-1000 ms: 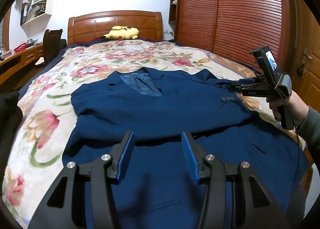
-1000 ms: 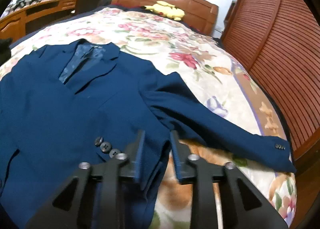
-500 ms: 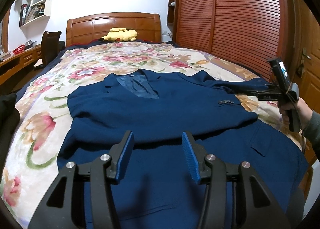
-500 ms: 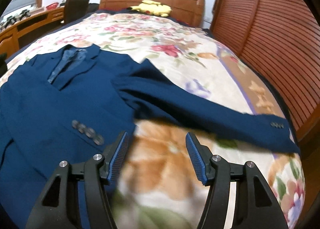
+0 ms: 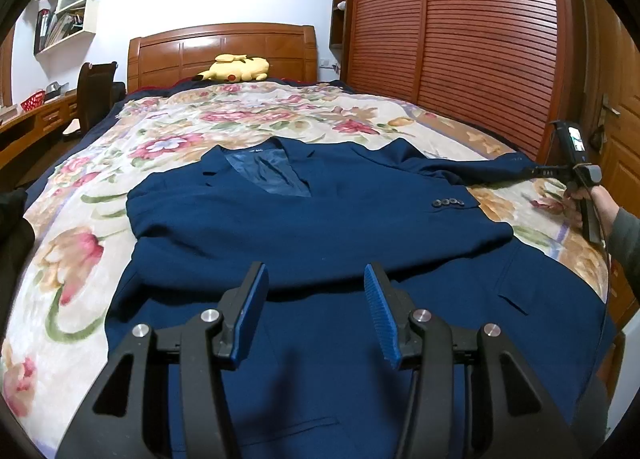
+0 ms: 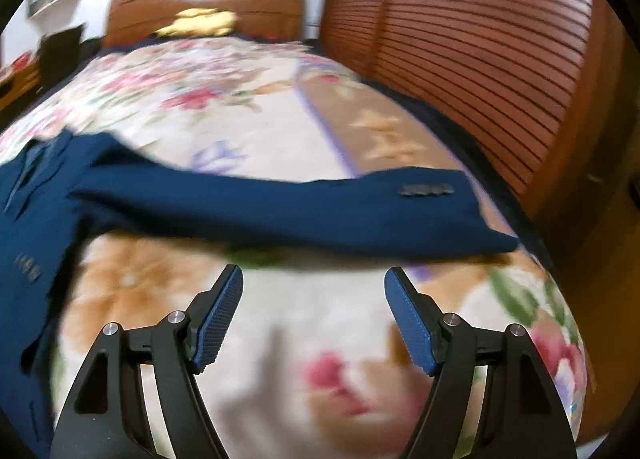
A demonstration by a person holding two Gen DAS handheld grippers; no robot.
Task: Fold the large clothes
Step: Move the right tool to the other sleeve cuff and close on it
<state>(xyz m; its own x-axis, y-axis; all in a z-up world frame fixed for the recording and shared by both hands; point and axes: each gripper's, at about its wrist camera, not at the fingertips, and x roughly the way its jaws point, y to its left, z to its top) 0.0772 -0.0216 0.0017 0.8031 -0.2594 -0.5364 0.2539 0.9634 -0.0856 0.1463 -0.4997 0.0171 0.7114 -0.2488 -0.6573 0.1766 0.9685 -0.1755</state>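
Jacket (image 5: 320,227): navy, spread face-up on floral bedspread (image 5: 72,243); one sleeve folded across chest, other sleeve (image 6: 320,211) stretched sideways.
Left gripper (image 5: 316,291): jaws apart, empty, above hem.
Right gripper (image 6: 314,291): jaws just widened, empty, short of outstretched sleeve.

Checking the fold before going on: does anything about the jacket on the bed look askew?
Yes. One sleeve still sticks straight out sideways across the bedspread toward the bed's edge, while the other lies folded across the jacket's chest. The open right gripper hovers just short of that sleeve.
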